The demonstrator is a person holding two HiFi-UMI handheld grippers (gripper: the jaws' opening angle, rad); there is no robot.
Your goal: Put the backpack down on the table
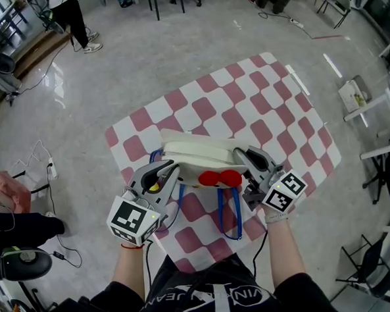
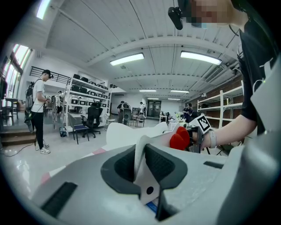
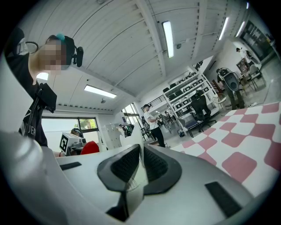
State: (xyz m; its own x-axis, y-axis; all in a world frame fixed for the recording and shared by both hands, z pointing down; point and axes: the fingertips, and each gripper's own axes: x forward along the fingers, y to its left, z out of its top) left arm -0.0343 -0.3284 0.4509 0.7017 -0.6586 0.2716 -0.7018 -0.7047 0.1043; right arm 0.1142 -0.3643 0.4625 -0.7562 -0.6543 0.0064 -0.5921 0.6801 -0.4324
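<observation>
I hold the backpack [image 1: 195,155] over the table [image 1: 264,95], and I can't tell whether it touches yet. My left gripper [image 1: 164,174] is pinched on a thin white edge at one side and my right gripper [image 1: 246,161] on the edge opposite. It looks light and soft, with the blue straps [image 1: 230,216] dangling loose, so I judge these two side edges keep it level, though thin fabric could slip out.

Light: bright, even, overhead; source ceiling strip lights [image 2: 127,59]. Shadows soft. Glare patch on floor [image 1: 57,73]. 2 gripper views: heavy fisheye, dark corners; left gripper [image 2: 141,154], right gripper [image 3: 140,154] slightly soft near lens. Head view sharp.
</observation>
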